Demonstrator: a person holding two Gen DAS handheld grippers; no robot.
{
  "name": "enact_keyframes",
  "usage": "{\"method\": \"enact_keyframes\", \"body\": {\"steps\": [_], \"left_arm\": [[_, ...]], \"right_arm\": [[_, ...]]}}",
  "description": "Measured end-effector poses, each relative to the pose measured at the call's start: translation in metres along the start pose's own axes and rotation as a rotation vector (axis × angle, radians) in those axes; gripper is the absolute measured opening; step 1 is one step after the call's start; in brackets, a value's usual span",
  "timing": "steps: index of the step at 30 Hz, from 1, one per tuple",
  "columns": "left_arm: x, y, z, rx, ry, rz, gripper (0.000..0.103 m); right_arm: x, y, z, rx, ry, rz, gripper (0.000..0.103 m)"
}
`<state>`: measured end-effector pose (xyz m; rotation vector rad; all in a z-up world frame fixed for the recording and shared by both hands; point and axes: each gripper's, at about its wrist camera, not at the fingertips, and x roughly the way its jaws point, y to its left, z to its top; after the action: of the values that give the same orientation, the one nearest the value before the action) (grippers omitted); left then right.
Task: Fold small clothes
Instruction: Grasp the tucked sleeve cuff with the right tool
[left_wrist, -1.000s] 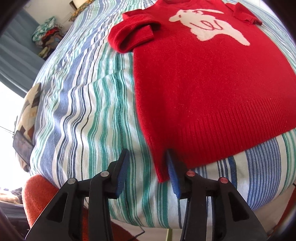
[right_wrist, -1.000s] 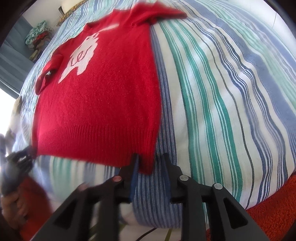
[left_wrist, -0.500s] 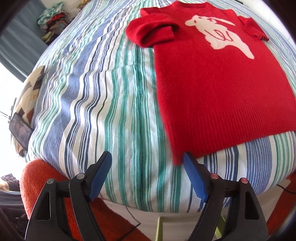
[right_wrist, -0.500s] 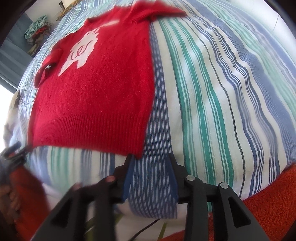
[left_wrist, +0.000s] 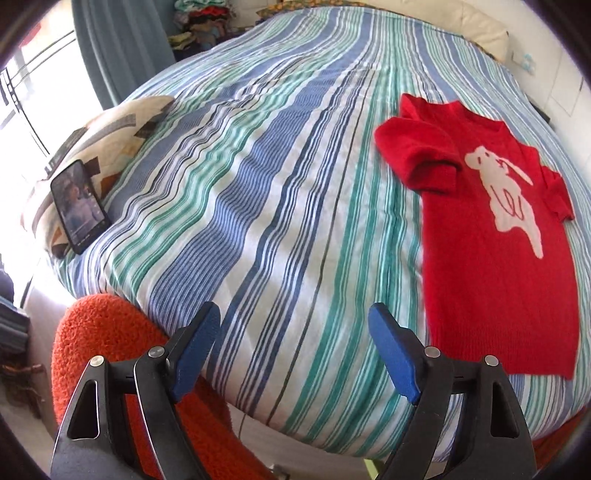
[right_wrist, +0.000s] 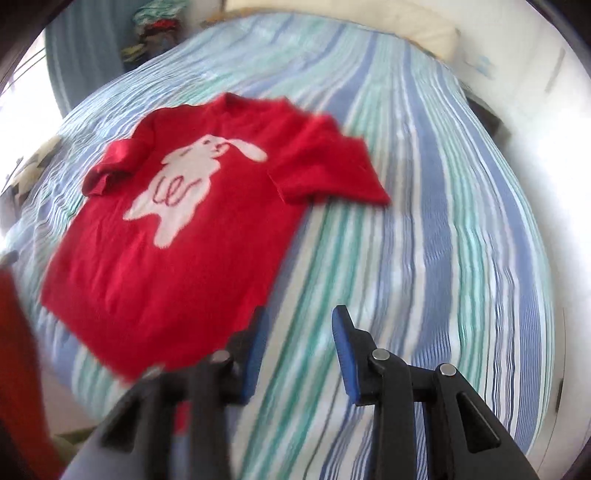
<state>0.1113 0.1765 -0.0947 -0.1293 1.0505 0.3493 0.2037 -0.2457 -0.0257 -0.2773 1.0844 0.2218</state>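
Sweater, red with a white rabbit, lies flat and unfolded on a striped bed. Left hand-held gripper is opening wide and holds nothing. Right hand-held gripper, partly parted, looks empty, though blur obscures the hem beside it. Risk: a pinch may catch the bedcover, and the loose left sleeve may bunch.

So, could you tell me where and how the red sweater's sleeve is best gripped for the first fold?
Probably pinch the cuff of the outspread sleeve on the red sweater, coming from above and the outer side. It lies flat on the striped bedspread, clear of the body, so its free edge should lift easily.
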Motion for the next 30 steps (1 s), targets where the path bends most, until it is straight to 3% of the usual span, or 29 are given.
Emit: {"method": "enact_keyframes", "body": {"steps": [5,9,11,12,13,16,20,24,30], "left_arm": [[0.001,0.001,-0.013,0.03,-0.002,0.034,0.084],[0.008,0.009,-0.013,0.004,0.03,0.036,0.084],[0.012,0.011,-0.012,-0.01,0.041,0.036,0.084],[0.014,0.011,-0.012,-0.014,0.046,0.037,0.084],[0.015,0.012,-0.012,-0.016,0.051,0.036,0.084],[0.018,0.012,-0.013,-0.017,0.064,0.035,0.084],[0.019,0.009,-0.014,-0.013,0.069,0.038,0.084],[0.022,0.004,-0.015,-0.001,0.08,0.046,0.084],[0.019,-0.009,-0.018,0.059,0.079,0.07,0.084]], "right_arm": [[0.088,0.033,0.074,-0.187,-0.005,-0.014,0.036],[0.156,0.046,0.102,-0.292,0.04,-0.113,0.036],[0.173,0.041,0.108,-0.288,0.05,-0.12,0.027],[0.173,0.035,0.11,-0.264,0.045,-0.117,0.015],[0.168,0.025,0.114,-0.22,0.033,-0.112,0.004],[0.122,-0.032,0.117,0.01,-0.094,-0.077,0.004],[0.067,-0.152,0.088,0.357,-0.193,-0.109,0.004],[0.044,-0.248,0.037,0.589,-0.165,-0.184,0.004],[0.053,-0.299,-0.021,0.791,-0.109,-0.173,0.004]]}}
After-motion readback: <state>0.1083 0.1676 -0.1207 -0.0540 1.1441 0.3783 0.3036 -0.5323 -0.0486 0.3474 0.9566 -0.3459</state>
